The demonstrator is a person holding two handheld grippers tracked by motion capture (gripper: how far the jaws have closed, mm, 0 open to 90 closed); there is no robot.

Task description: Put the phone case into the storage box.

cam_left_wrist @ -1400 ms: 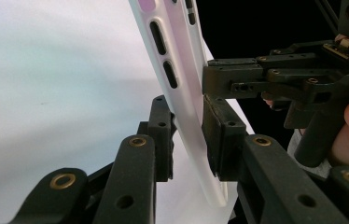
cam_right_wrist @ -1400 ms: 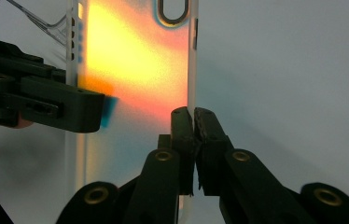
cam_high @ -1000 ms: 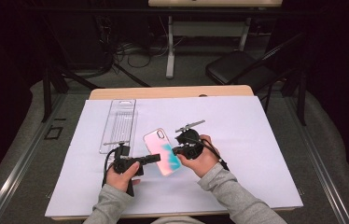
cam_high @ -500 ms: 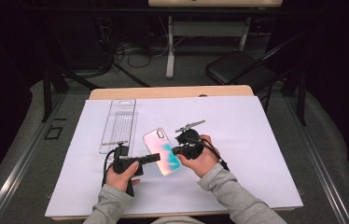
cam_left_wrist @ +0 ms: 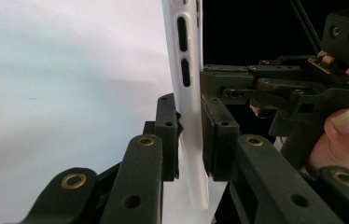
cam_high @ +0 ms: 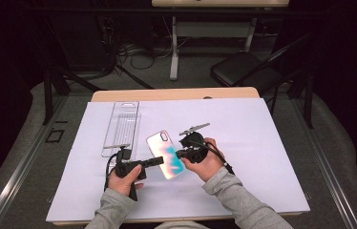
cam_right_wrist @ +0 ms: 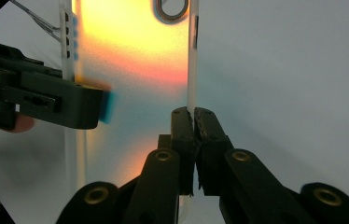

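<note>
The case [cam_high: 166, 155] is held clear of the sheet [cam_high: 262, 143], between your two grippers, near the front middle of the table. It is a thin translucent phone shell with a pink-to-blue tint, a camera ring at the far end and button slots along one edge. Judged from that: light, flexible, smooth-walled and likely to slip or bow if squeezed across the open back. Hold it by the side rims, as you do now.

Left gripper [cam_left_wrist: 190, 135]: jaws have just been closing a little further and now pinch one long rim, pads on both faces of the wall. Right gripper [cam_right_wrist: 193, 123]: jaws nearly together, clamped on the thin opposite rim.

Both grips sit on the lower half of the case, so the camera end hangs free; expect it to flex. A clear tray [cam_high: 121, 128] lies on the sheet, well apart to the left.
</note>
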